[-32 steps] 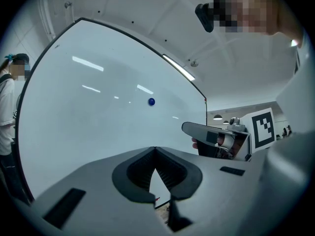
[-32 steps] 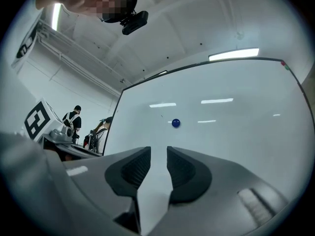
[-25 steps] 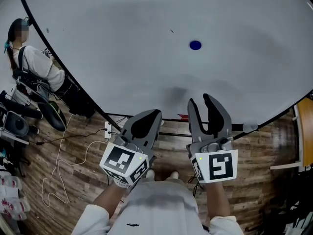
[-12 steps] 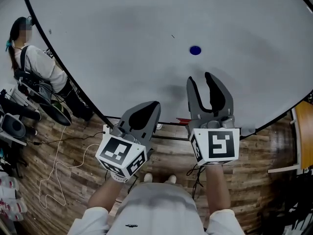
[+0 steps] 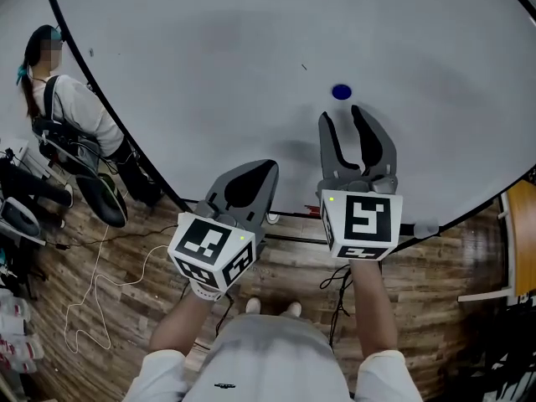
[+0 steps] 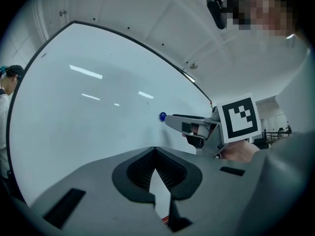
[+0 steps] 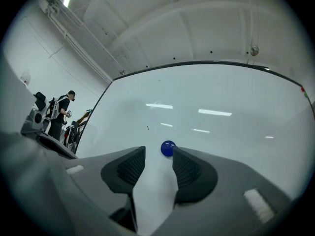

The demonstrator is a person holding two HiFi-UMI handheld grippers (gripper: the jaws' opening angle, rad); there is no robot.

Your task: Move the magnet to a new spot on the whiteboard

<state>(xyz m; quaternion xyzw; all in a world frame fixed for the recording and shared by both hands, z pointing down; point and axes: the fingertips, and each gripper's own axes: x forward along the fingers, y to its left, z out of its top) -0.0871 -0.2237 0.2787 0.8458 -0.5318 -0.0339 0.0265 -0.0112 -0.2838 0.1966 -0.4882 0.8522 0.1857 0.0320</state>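
Blue round magnet (image 5: 341,92) sits on the white whiteboard (image 5: 209,57) just ahead of our right gripper (image 5: 342,114), its empty jaws opening wide, so we judge grasping and moving remain.

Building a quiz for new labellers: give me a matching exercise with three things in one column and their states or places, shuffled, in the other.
1 magnet
2 left gripper
3 right gripper

A jaws together
B jaws apart
C on the whiteboard

Pairs: 1-C, 2-A, 3-B. The right gripper's jaws are opening with nothing between them; the magnet lies just past their tips.
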